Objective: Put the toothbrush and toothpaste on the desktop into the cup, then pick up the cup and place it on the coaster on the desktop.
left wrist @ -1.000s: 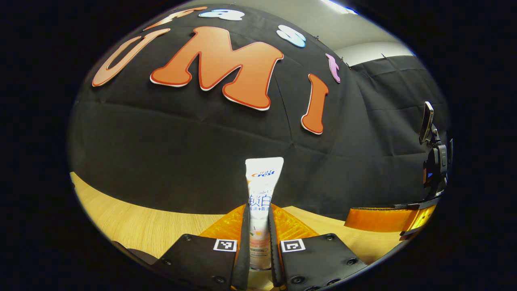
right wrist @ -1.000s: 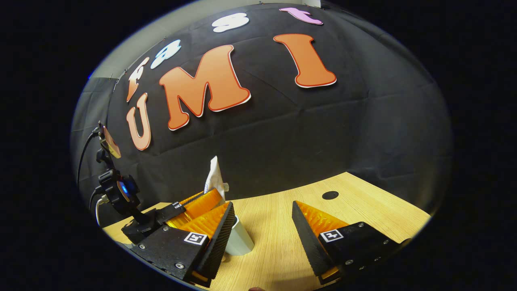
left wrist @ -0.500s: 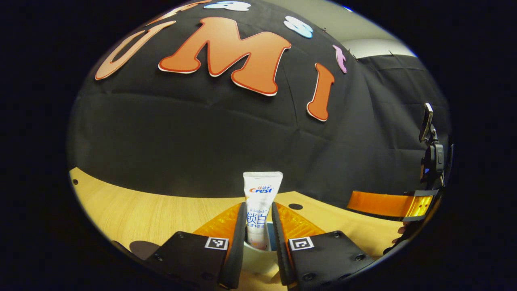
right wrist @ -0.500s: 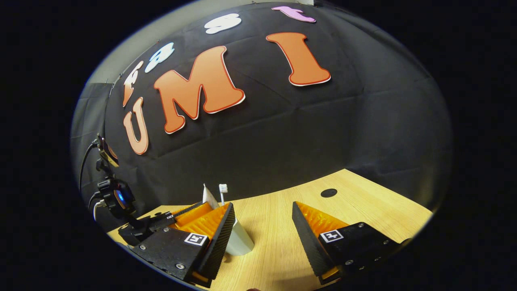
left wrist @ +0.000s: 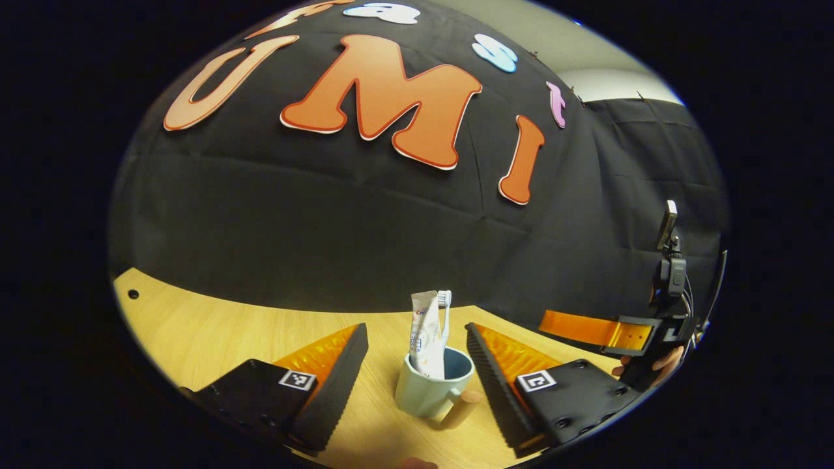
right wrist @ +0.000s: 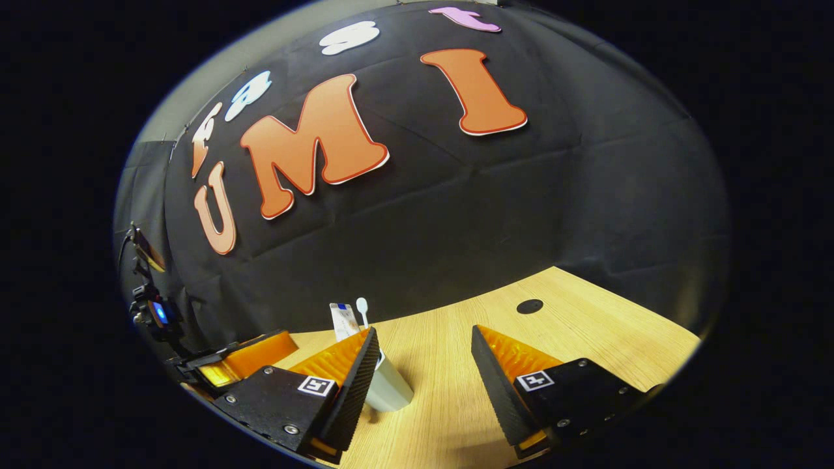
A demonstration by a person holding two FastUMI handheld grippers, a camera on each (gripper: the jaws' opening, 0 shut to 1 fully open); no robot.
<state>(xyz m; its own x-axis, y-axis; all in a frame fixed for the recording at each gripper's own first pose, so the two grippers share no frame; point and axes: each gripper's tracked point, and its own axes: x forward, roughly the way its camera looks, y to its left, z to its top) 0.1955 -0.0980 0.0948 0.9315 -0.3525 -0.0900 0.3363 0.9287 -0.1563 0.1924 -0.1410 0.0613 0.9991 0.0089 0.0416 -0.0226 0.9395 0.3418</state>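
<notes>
A pale mug with a wooden handle stands upright on the wooden desktop. A white toothpaste tube and a toothbrush stand inside it. My left gripper is open, one finger on each side of the mug and a little short of it, touching nothing. In the right gripper view, the mug is half hidden behind one finger, with the toothpaste tube and toothbrush rising above it. My right gripper is open over bare desktop, just right of the mug.
The right gripper, held by a hand, sits off to the right of the mug. A camera mount stands at the desk's side. A small dark hole marks the desktop near the back wall.
My left gripper lowered the toothpaste into the mug, let it go, opened wide and drew back. The right gripper has barely moved.
</notes>
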